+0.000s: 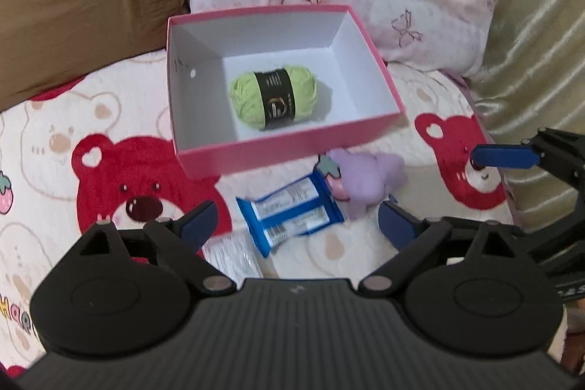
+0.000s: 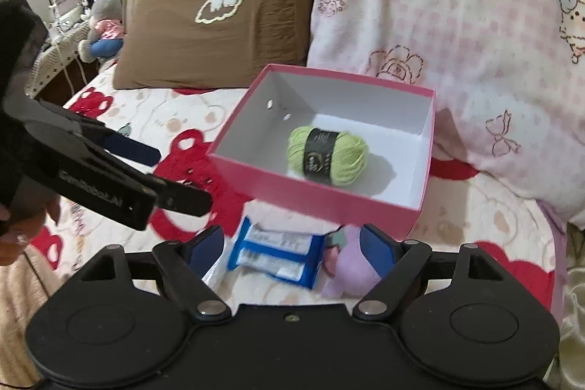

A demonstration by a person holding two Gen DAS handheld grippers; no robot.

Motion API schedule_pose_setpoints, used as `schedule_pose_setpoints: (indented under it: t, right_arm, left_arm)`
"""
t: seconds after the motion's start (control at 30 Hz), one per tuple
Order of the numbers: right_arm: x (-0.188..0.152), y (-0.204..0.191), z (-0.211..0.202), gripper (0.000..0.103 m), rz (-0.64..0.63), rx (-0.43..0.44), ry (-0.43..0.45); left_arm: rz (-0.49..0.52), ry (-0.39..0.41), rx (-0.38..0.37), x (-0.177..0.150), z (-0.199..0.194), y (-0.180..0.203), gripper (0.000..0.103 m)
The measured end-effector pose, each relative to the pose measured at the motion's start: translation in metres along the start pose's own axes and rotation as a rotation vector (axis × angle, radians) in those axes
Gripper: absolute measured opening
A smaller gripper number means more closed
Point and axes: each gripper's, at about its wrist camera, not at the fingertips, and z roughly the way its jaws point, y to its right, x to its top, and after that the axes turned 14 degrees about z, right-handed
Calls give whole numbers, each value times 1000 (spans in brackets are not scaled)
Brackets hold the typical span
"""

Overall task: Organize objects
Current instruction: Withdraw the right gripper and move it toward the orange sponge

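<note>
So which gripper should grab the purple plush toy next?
Probably the right gripper: it is open, with the purple plush toy beside its right finger. The left gripper frames the blue packet instead.

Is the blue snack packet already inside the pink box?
No, the blue snack packet lies on the blanket in front of the pink box, which holds only the green yarn ball.

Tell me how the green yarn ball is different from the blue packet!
The green yarn ball is round and fluffy; the blue packet is flat and shiny. The yarn lies inside the pink box; the packet lies outside it on the blanket. Neither is held by a gripper.
</note>
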Motion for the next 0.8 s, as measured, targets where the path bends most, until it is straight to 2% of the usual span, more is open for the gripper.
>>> schedule_pose_setpoints:
  t: [0.1,0.8]
  right_arm:
    - [-11,-2,-14,84,1,23,-7]
    - [-99,-19,-51,84,-94,81,-163]
  left_arm:
    - [31,-3,20,-12,-6,8,95]
    - [120,-86,-71,-73,-39,54,95]
